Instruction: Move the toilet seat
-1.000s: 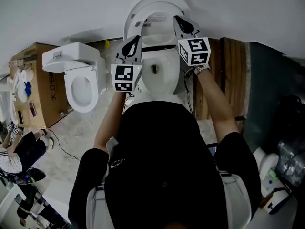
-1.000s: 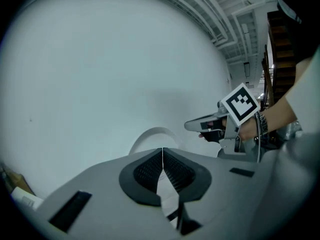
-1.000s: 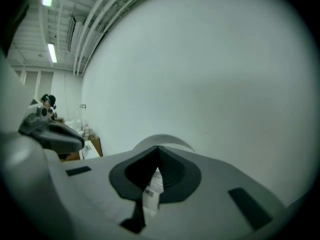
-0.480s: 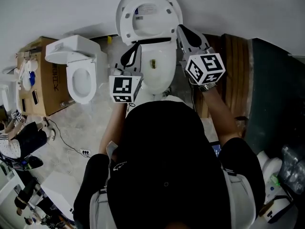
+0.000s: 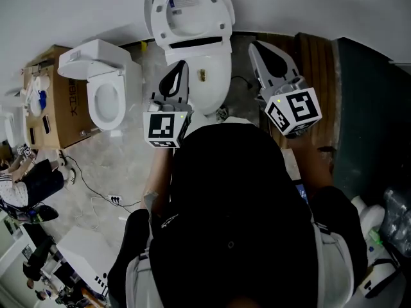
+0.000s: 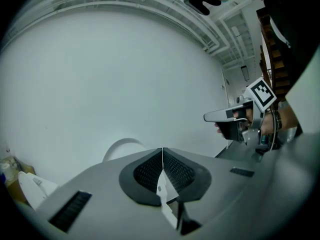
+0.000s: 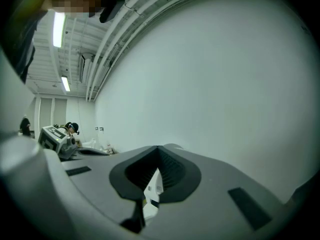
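Observation:
In the head view the white toilet (image 5: 207, 76) stands against the wall with its seat (image 5: 190, 18) tipped up and leaning back. My left gripper (image 5: 181, 65) hovers over the bowl's left rim, shut with nothing in it. My right gripper (image 5: 254, 46) is off the bowl's right side, clear of the toilet, also shut and empty. The left gripper view shows its jaws (image 6: 162, 151) pressed together before a bare wall, the seat's top edge (image 6: 125, 145) just behind them and the right gripper (image 6: 239, 120) beside. In the right gripper view the jaws (image 7: 159, 151) meet, with nothing between.
A second white toilet (image 5: 106, 98) stands to the left, beside a cardboard box (image 5: 61, 111). Brown wooden boards (image 5: 314, 69) lie right of the toilet. A cable (image 5: 96, 194) trails over the floor, and a person (image 5: 35, 185) crouches at the far left.
Both grippers have drawn back from the toilet's sides toward me and risen. The seat stays tipped up against the wall.

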`<state>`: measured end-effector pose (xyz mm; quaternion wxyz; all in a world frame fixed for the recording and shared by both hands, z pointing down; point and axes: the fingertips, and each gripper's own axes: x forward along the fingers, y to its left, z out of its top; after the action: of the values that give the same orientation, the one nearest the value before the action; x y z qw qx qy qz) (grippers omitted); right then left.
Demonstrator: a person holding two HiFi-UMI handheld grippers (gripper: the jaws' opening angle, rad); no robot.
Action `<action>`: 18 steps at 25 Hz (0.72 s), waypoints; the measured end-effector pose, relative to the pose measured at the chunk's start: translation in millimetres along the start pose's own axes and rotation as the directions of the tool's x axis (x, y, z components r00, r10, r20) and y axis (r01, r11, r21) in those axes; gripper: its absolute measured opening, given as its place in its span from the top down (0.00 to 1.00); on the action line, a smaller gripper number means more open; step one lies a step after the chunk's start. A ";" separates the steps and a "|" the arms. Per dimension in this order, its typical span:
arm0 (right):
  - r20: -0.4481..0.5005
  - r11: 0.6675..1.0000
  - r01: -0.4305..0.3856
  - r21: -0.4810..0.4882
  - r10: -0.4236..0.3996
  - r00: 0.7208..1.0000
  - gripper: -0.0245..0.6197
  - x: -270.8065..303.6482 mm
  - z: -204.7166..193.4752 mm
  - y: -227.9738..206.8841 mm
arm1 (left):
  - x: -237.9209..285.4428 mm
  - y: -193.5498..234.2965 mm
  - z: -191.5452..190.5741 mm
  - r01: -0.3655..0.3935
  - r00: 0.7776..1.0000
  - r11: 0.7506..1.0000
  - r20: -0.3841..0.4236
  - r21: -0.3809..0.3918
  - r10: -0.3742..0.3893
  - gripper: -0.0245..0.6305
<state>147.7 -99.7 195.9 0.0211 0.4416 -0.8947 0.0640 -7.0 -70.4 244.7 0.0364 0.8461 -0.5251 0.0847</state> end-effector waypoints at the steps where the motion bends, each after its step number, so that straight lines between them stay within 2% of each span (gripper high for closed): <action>1: -0.002 1.000 -0.005 0.008 0.005 1.000 0.94 -7.9 -1.6 3.1 | -4.0 -3.6 1.6 -0.003 1.000 1.000 0.003 -0.001 0.003 0.94; 4: -0.016 0.999 -0.013 0.038 0.013 1.000 0.94 -21.0 -9.3 10.7 | -13.1 -8.2 0.8 -0.013 1.000 1.000 -0.002 -0.004 0.013 0.94; 8: -0.042 0.997 0.021 0.069 -0.018 0.999 0.94 -26.8 -17.6 7.9 | -22.3 -12.2 -7.1 -0.017 1.000 1.000 -0.025 -0.009 0.017 0.94; 18: -0.054 0.999 0.017 0.046 -0.014 0.998 0.94 -27.9 -24.0 17.4 | -44.4 -6.6 -13.6 -0.057 0.998 0.998 -0.024 -0.013 0.057 0.94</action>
<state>150.5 -64.0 215.4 0.0356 0.4471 -0.8885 0.0965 -21.8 -26.3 250.2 0.0459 0.8294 -0.5490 0.0924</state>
